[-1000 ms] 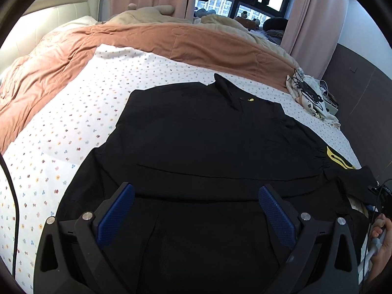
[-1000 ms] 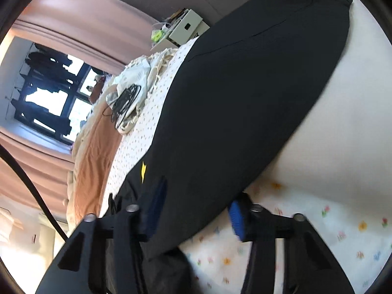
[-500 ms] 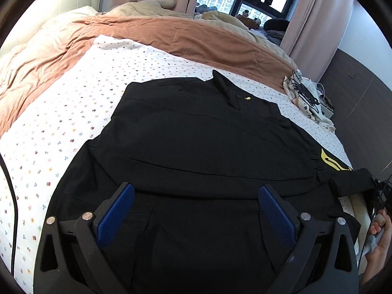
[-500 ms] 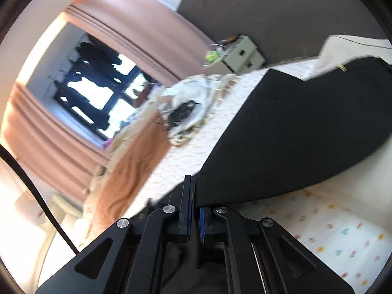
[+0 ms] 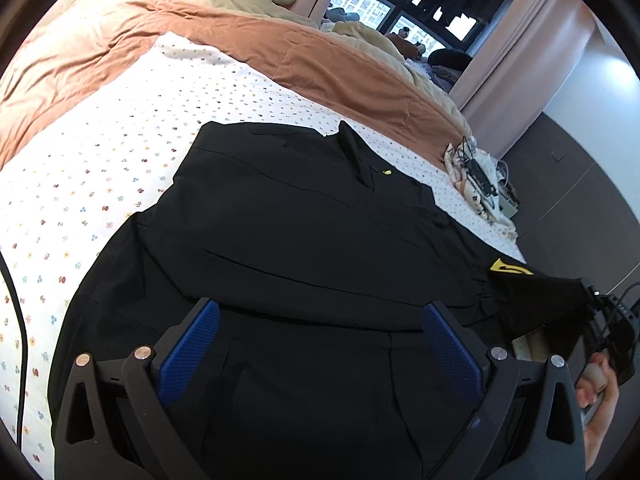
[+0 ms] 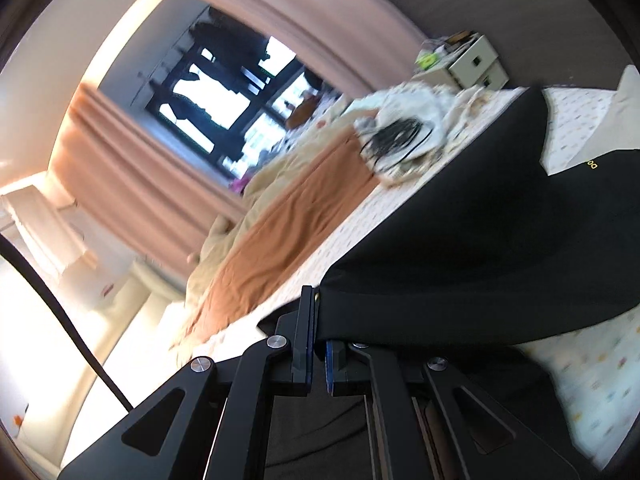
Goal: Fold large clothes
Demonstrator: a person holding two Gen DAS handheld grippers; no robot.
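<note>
We've got the shirt (image 5: pixel 304 240) sleeve pinched in the right gripper (image 6: pixel 318 344); left gripper (image 5: pixel 320 344) wide, empty. Next, fold it inward.

Right gripper (image 6: pixel 317 344) pinched on black garment (image 6: pixel 480 248) at lower centre, floral sheet (image 6: pixel 580 376) lower right, window (image 6: pixel 224 96) upper left

The right gripper (image 6: pixel 318 344), open around the edge of the black garment (image 6: pixel 500 248) one second ago, has closed on this edge and now pinches it. It has lifted the sleeve (image 5: pixel 536 300) off the floral sheet (image 6: pixel 592 364), and its view has rolled toward the window (image 6: pixel 224 92).
</note>
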